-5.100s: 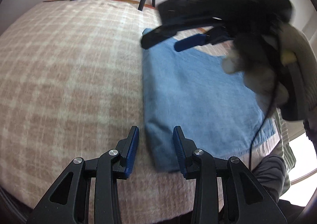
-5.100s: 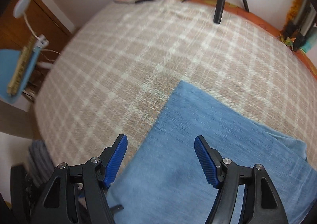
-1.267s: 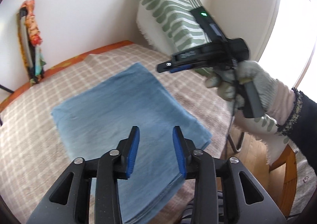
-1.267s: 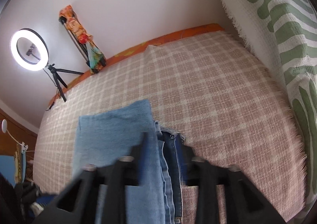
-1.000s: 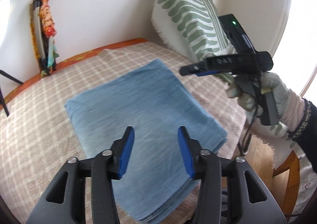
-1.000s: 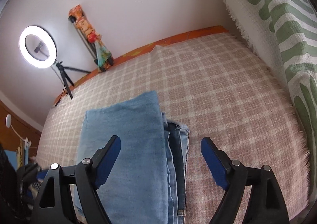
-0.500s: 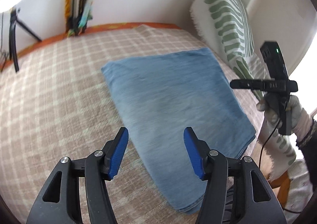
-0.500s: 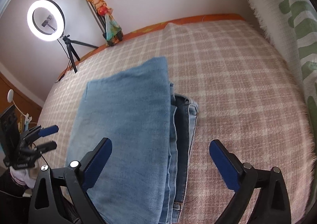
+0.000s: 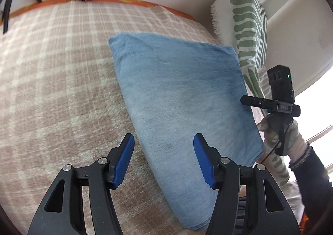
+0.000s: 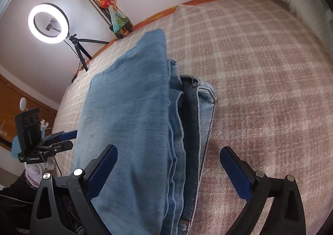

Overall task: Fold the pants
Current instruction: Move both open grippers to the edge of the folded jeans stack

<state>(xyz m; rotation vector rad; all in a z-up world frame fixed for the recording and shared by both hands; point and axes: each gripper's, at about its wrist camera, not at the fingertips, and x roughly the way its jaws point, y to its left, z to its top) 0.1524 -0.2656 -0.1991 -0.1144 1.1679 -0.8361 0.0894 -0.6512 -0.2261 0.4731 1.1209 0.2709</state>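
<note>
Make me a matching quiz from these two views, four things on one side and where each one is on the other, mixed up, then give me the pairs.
Things:
1. folded jeans
2. ring light
3. striped cushion
4. checked blanket

Places:
A. spread over the bed
B. on a tripod by the wall
C. lying on the blanket
D. leaning upright at the bed's edge

Pairs: 1-C, 2-B, 3-D, 4-A
</note>
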